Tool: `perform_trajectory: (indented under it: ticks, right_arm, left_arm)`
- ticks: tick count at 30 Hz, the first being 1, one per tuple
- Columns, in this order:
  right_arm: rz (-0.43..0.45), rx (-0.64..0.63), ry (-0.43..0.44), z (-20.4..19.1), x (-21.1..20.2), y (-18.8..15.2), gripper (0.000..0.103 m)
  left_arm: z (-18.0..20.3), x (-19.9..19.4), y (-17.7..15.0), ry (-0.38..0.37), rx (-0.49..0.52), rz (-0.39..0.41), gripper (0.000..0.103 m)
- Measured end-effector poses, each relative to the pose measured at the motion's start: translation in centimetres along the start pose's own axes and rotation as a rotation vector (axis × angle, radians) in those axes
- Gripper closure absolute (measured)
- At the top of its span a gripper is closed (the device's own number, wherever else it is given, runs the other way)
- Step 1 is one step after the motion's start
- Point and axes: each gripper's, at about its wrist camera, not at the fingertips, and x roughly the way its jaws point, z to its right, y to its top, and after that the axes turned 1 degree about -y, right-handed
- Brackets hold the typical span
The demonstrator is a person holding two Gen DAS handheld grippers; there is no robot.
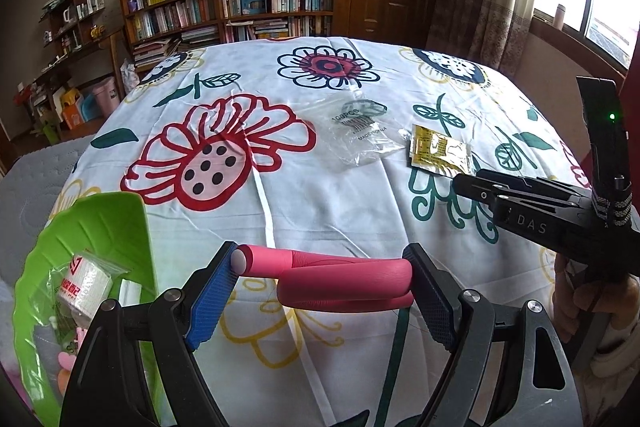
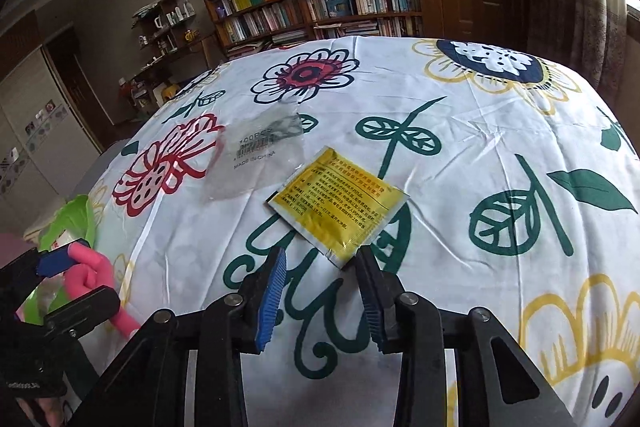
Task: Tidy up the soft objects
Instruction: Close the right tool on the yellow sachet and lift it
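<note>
The left gripper (image 1: pixel 324 281) has its jaws clenched on a pink, bent foam roller stick (image 1: pixel 344 281), holding it across its folded length just above the white flowered tablecloth (image 1: pixel 320 211). It looks light and spongy, and the bend suggests a flexible core, so a grip across the doubled middle, as here, should keep it from springing loose. A bright green leaf-shaped plastic tray (image 1: pixel 100 223) sits just left of the roller, already holding a bagged white roll (image 1: pixel 82 289) and some small pink pieces.

The right gripper (image 2: pixel 320 291) has its jaws released, poised around the near corner of a flat yellow printed foil sachet (image 2: pixel 340 207), which lies on the cloth well right of the roller. The sachet looks thin, slick and limp; it likely needs pinching by that raised corner or edge. Beyond the sachet lies an empty clear plastic bag (image 2: pixel 256 155), flimsy and crinkled, probably prone to slipping.
</note>
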Motion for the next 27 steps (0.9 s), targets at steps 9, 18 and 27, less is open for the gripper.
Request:
perform_trajectory:
  ticks: [9,18,27]
  right_arm:
    - [0.066,-0.038,-0.019,0.5,-0.6,2.4,0.04]
    - [-0.002,-0.161,-0.022,1.5,3.0,5.1,0.03]
    - [-0.058,-0.385,-0.047,-1.6,3.5,2.9,0.025]
  left_arm:
    - [-0.7,0.1,0.2,0.008,-0.017,0.001,0.02]
    - [-0.5,0.4,0.6,0.019,-0.011,-0.001,0.02]
    - [-0.9,1.2,1.3,0.04,-0.027,-0.008,0.02]
